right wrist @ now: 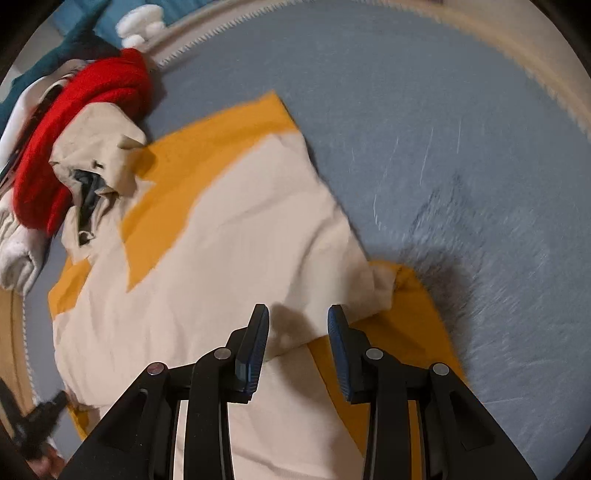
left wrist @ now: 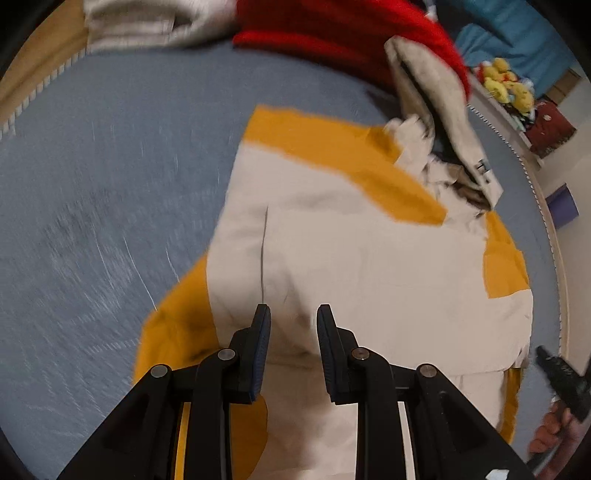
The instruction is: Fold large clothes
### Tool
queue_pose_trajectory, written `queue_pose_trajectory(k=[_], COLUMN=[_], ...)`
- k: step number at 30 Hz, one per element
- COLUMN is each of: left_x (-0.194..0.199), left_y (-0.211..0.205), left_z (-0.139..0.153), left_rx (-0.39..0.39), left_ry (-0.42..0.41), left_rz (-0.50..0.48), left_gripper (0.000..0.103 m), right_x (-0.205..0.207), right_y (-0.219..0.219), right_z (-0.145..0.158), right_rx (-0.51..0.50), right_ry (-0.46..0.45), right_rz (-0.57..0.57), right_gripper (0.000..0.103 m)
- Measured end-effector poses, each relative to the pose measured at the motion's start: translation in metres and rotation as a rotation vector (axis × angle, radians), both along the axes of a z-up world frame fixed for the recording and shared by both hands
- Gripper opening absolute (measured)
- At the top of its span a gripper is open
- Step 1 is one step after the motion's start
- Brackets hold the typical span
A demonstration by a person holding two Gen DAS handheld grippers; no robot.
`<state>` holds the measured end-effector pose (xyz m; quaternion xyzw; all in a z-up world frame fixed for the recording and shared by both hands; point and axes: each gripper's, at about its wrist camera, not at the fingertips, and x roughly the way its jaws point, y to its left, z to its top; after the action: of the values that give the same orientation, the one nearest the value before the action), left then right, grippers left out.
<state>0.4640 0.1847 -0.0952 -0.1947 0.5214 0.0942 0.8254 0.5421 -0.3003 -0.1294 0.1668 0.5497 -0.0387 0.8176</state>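
A cream and mustard-yellow jacket [left wrist: 354,243] lies spread on a blue-grey mat [left wrist: 110,166]; it also shows in the right wrist view [right wrist: 229,236]. Its hood and collar [left wrist: 443,147] are bunched at the far end. My left gripper [left wrist: 293,317] is open and empty, hovering over the jacket's near part. My right gripper [right wrist: 298,317] is open and empty above a folded cream edge next to a yellow sleeve [right wrist: 417,317]. The other gripper shows at the edge of each view, on the right in the left wrist view [left wrist: 565,380] and at the lower left in the right wrist view [right wrist: 37,421].
A red garment [left wrist: 351,29] and a cream garment [left wrist: 147,22] are piled at the mat's far side; the red one also shows in the right wrist view [right wrist: 85,129]. Yellow plush toys [left wrist: 506,81] and a blue cover [left wrist: 517,29] lie beyond the mat's stitched border [left wrist: 532,184].
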Motion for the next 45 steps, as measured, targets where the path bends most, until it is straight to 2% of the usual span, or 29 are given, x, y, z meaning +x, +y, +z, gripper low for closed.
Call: queue_pose_trajectory(k=[6,12,19,26,30,36,40,45], left_x=[-0.002,-0.005,-0.007,-0.002,0.008,0.053,0.095,0.16], left_y=[-0.021,-0.05,-0.07,-0.072,-0.065,-0.052,-0.048,-0.042], left_z=[0.035,0.045,0.053,0.07,0.083,0.099,0.102,0.099], left_rx=[0.094,0.144,0.184,0.206,0.224,0.213,0.228,0.186], left_ry=[-0.126,-0.181,-0.212,-0.247,-0.256,-0.247,-0.231,-0.204], left_rz=[-0.052,-0.152,-0.229,-0.24,-0.226,-0.214,-0.234,-0.239], left_gripper=[0.023,0.023,0.023,0.021,0.019,0.015,0.014,0.013], right_x=[-0.024,-0.045,-0.054,-0.055,-0.05,-0.047,-0.045,-0.042], right_y=[0.039,0.068,0.065,0.063,0.059,0.064,0.068,0.074], right_z=[0.071,0.104,0.115,0.118,0.119,0.117,0.113,0.107], right_rx=[-0.158,-0.258,-0.266,-0.301,-0.286,-0.286,-0.27,-0.236], right_ry=[-0.214,-0.293,-0.279,-0.27,-0.252,-0.236,-0.219,-0.198], right_rz=[0.185,0.283,0.294,0.317,0.305,0.321,0.326,0.333], right_gripper=[0.035,0.036,0.036,0.036,0.036,0.036,0.036,0.036])
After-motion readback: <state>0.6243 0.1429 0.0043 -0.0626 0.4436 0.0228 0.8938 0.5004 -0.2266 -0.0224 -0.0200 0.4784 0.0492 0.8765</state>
